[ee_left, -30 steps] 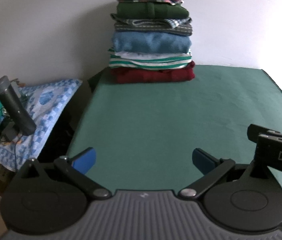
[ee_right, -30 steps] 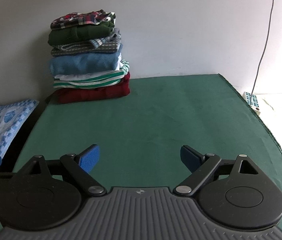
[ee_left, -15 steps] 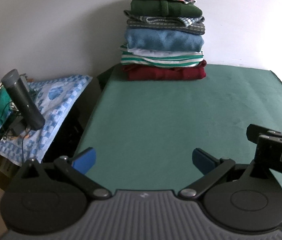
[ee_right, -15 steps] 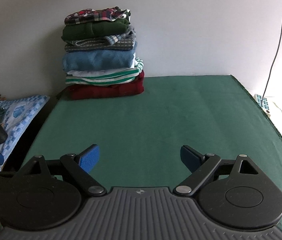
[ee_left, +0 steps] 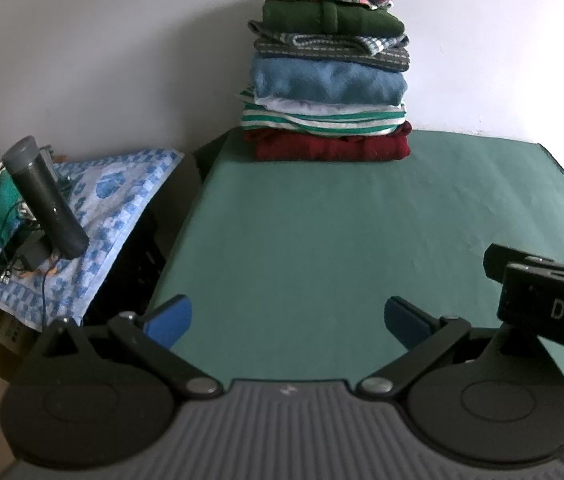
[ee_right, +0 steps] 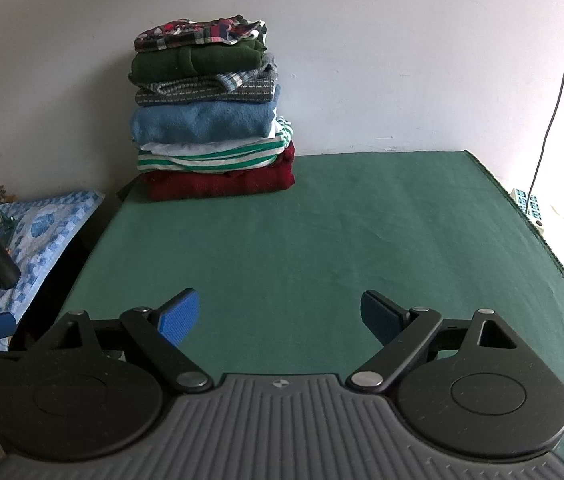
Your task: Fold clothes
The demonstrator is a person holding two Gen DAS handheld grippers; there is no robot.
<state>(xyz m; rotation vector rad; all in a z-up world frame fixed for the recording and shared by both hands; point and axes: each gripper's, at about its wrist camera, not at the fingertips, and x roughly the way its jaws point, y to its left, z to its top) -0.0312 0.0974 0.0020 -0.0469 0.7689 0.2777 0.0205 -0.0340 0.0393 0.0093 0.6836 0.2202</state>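
Green table cover (ee_right: 322,240) fills mid-frame; a stack of folded clothes (ee_right: 209,120) stands at upper left against the white wall (ee_right: 402,60). Left gripper (ee_left: 288,322) and right gripper (ee_right: 279,314) both gape wide, holding nothing.

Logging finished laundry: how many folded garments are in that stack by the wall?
7 visible in the stack, top to bottom: plaid, dark green, grey checked, blue, white, green-striped, red; thin ones may be hidden.

wall (ee_right: 362,60): plain white | table (ee_right: 322,248): green cloth cover | side surface (ee_left: 121,196): blue-checked cloth | light: bright from right
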